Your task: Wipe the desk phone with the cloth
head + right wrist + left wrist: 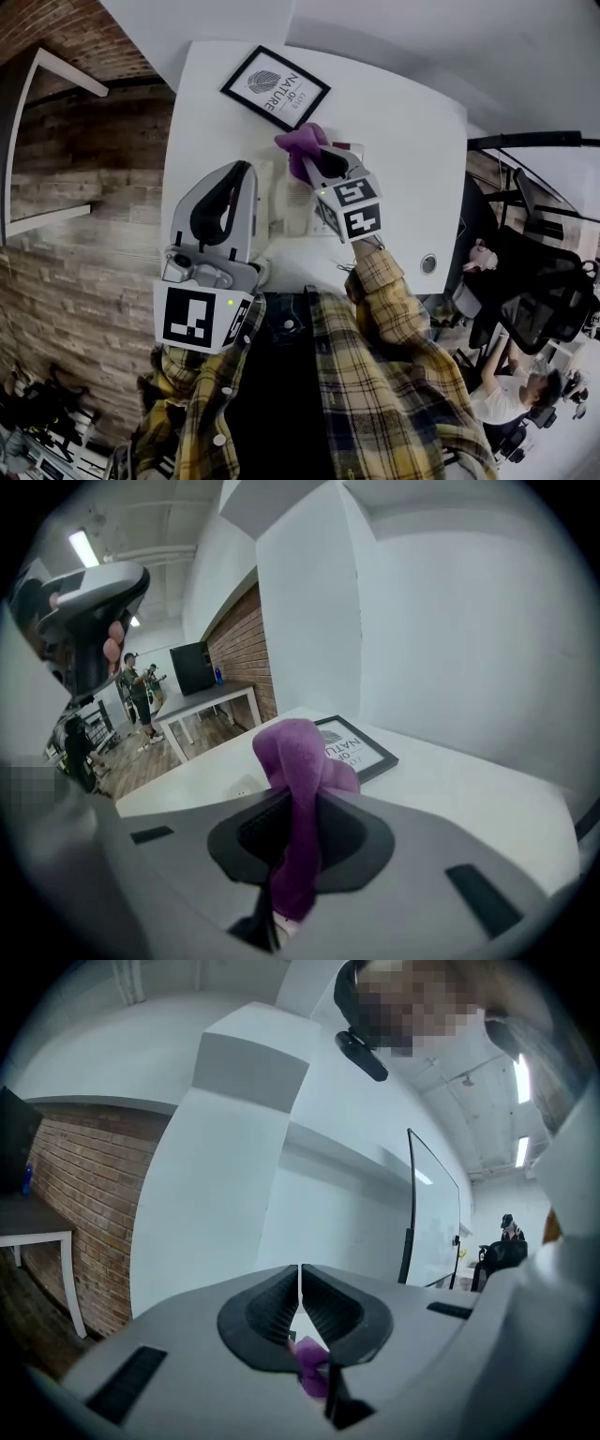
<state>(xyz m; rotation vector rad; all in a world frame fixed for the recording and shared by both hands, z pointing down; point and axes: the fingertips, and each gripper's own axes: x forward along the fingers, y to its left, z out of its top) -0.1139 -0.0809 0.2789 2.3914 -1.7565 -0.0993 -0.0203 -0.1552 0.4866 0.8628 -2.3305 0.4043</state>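
Note:
My right gripper [314, 155] is shut on a purple cloth [300, 142], which bunches out past its jaws over the white desk [412, 141]. In the right gripper view the cloth [298, 761] stands up between the jaws of that gripper [298, 803] and hangs down behind them. A white desk phone [289, 202] lies just under and left of the right gripper, mostly hidden by both grippers. My left gripper [246, 169] is held at the desk's left side beside the phone. It is tilted up toward the wall, its jaws [300, 1279] shut and empty.
A black-framed print [275, 87] lies at the desk's far edge, also in the right gripper view [354, 747]. A round cable grommet [428, 263] sits near the desk's right edge. Brick wall [75, 187] runs along the left. Office chairs [534, 281] and a seated person [506, 394] are at the right.

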